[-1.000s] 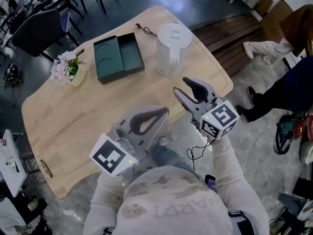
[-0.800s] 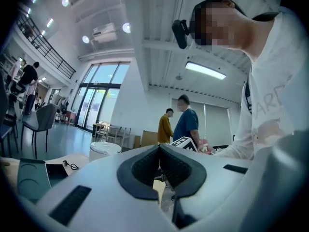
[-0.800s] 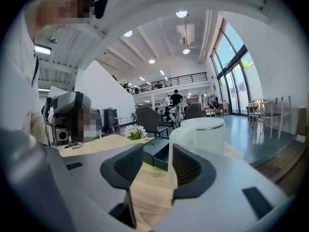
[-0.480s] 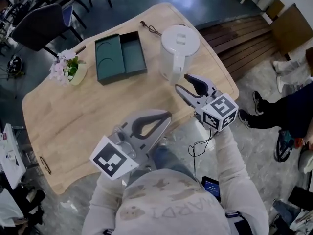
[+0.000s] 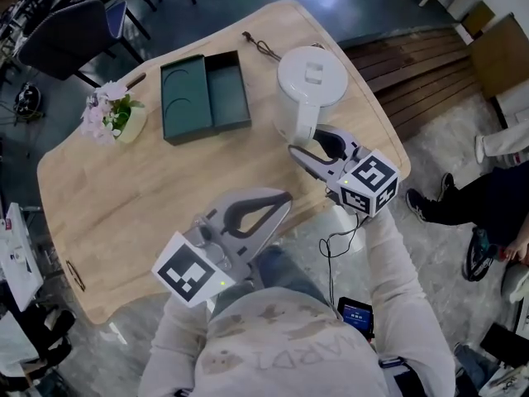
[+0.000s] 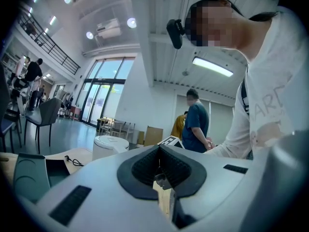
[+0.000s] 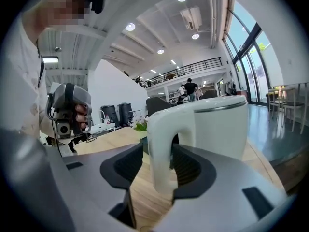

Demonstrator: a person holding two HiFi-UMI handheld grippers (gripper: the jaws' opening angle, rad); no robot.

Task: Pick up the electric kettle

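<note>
A white electric kettle (image 5: 310, 85) with a lid stands upright near the right edge of the wooden table (image 5: 124, 188), its handle turned toward me. My right gripper (image 5: 307, 144) is open, one jaw on each side of that handle (image 7: 161, 144); the left pad stands a little off it. The kettle body (image 7: 219, 124) fills the right gripper view behind the handle. Held low over the table's near edge, my left gripper (image 5: 282, 198) is shut with nothing in it. The left gripper view shows its pads (image 6: 147, 166) pressed together and the kettle (image 6: 110, 146) far off.
A dark green two-part tray (image 5: 205, 96) lies at the table's far side, a small pot of flowers (image 5: 111, 114) to its left. A black cable (image 5: 260, 48) lies behind the kettle. A dark chair (image 5: 66, 44) stands beyond the table. Someone's legs (image 5: 479, 205) are at the right.
My right gripper has moved forward to the kettle, and its open jaws now straddle the handle. The left gripper has stayed where it was.
</note>
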